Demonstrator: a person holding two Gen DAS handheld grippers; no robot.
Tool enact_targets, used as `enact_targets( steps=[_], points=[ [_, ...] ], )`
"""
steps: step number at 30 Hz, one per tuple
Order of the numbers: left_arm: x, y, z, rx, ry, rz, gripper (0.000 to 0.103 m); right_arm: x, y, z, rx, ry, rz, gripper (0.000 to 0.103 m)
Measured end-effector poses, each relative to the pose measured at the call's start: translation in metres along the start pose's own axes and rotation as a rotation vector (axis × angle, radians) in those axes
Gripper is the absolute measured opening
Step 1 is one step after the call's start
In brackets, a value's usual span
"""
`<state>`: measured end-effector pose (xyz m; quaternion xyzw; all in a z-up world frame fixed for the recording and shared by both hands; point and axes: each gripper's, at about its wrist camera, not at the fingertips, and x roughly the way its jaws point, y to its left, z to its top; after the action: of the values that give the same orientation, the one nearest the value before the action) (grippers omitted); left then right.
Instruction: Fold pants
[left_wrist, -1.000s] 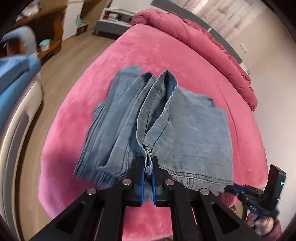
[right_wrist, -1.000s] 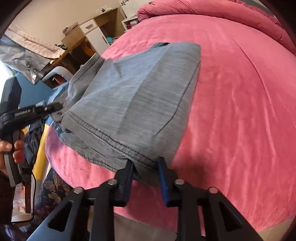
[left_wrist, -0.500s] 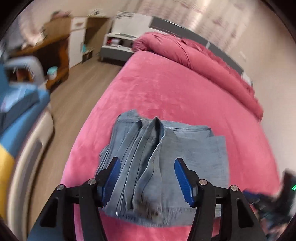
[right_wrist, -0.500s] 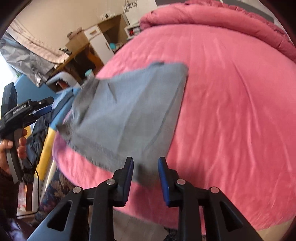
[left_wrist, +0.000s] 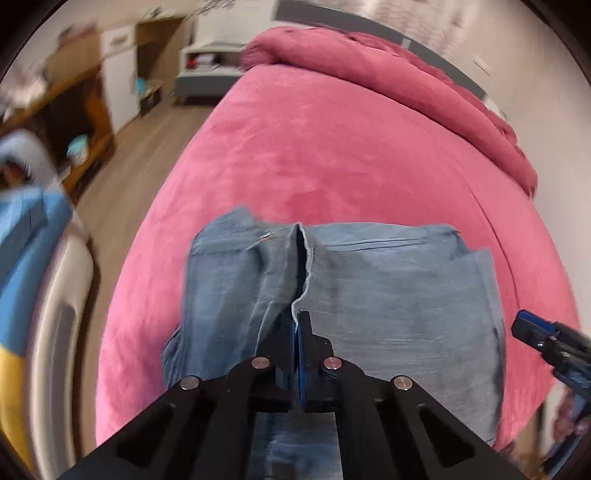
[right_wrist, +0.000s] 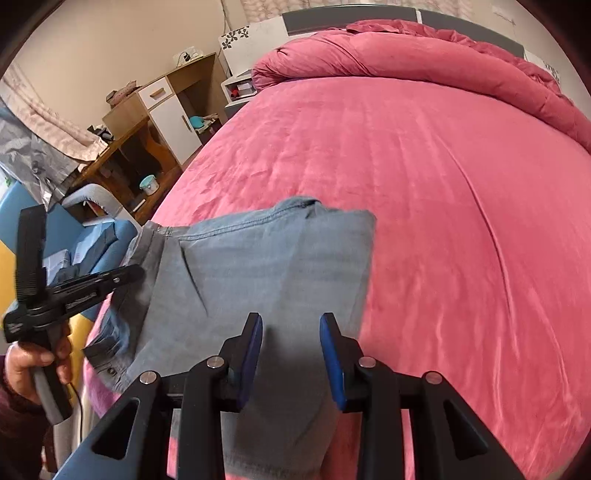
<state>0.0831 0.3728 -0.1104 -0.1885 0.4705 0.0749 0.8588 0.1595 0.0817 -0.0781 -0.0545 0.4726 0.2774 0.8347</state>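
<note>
The pants (left_wrist: 388, 295), folded into a thick denim stack, lie at the near edge of the pink bed (left_wrist: 332, 147). The left tool (left_wrist: 297, 332) reaches forward low over the stack, its jaws pressed together on a raised fold of denim near the middle seam. The right tool (right_wrist: 291, 350) hovers above the near right part of the pants (right_wrist: 258, 266) with its jaws spread apart, gripping nothing. A hand (right_wrist: 37, 365) holds the left tool's handle beside the bed.
</note>
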Motion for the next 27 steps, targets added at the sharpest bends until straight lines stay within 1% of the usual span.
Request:
enact_targets(
  steps=[1, 2, 4, 6, 7, 8, 9, 10, 11, 12, 15, 17, 20, 23, 24, 25, 26, 27],
  points=[
    [0.003, 0.012, -0.002, -0.047, 0.012, -0.023, 0.001, 0.006, 0.001, 0.002, -0.008, 0.005, -0.019, 0.033],
    [0.003, 0.018, -0.006, -0.065, 0.016, -0.026, 0.001, 0.015, 0.001, 0.005, -0.017, 0.018, -0.035, 0.033],
    [0.011, 0.024, -0.011, -0.068, 0.029, -0.007, 0.002, 0.029, -0.001, 0.005, -0.024, 0.042, -0.078, 0.033],
    [0.017, 0.025, -0.014, -0.079, 0.032, 0.011, 0.005, 0.048, -0.010, 0.006, -0.004, 0.091, -0.127, 0.033],
    [0.015, 0.024, -0.015, -0.094, 0.023, 0.012, 0.005, 0.054, -0.015, 0.005, 0.018, 0.105, -0.128, 0.033],
    [0.011, 0.022, -0.014, -0.106, 0.010, -0.002, 0.008, 0.058, -0.020, 0.004, 0.043, 0.120, -0.127, 0.033],
    [0.007, 0.020, -0.015, -0.114, -0.003, -0.010, 0.025, 0.062, -0.025, 0.002, 0.063, 0.131, -0.122, 0.033],
    [0.002, 0.018, -0.017, -0.114, -0.011, 0.009, 0.049, 0.062, -0.029, -0.001, 0.079, 0.131, -0.128, 0.033],
    [-0.007, 0.016, -0.020, -0.117, -0.026, 0.031, 0.054, 0.062, -0.031, -0.002, 0.085, 0.131, -0.127, 0.033],
    [-0.015, 0.014, -0.024, -0.123, -0.050, 0.035, 0.057, 0.061, -0.033, -0.005, 0.091, 0.127, -0.121, 0.033],
    [-0.036, 0.013, -0.036, -0.127, -0.082, -0.035, 0.056, 0.054, -0.034, -0.010, 0.104, 0.116, -0.118, 0.033],
    [-0.045, 0.014, -0.045, -0.104, -0.090, -0.058, 0.055, 0.045, -0.033, -0.014, 0.106, 0.097, -0.119, 0.033],
    [-0.052, 0.014, -0.058, -0.039, -0.076, -0.058, 0.055, 0.031, -0.027, -0.020, 0.097, 0.067, -0.118, 0.034],
    [-0.052, 0.011, -0.070, 0.026, -0.056, -0.034, 0.054, 0.016, -0.020, -0.028, 0.086, 0.043, -0.113, 0.036],
    [-0.052, 0.010, -0.074, 0.033, -0.050, -0.050, 0.050, 0.009, -0.017, -0.031, 0.080, 0.028, -0.115, 0.036],
    [-0.054, 0.012, -0.079, 0.037, -0.049, -0.071, 0.043, 0.004, -0.014, -0.034, 0.073, 0.016, -0.122, 0.036],
    [-0.051, 0.010, -0.079, 0.045, -0.048, -0.066, 0.025, -0.001, -0.012, -0.036, 0.068, 0.006, -0.124, 0.037],
    [-0.048, 0.010, -0.081, 0.057, -0.040, -0.055, 0.018, -0.006, -0.010, -0.039, 0.072, 0.002, -0.110, 0.038]
  ],
)
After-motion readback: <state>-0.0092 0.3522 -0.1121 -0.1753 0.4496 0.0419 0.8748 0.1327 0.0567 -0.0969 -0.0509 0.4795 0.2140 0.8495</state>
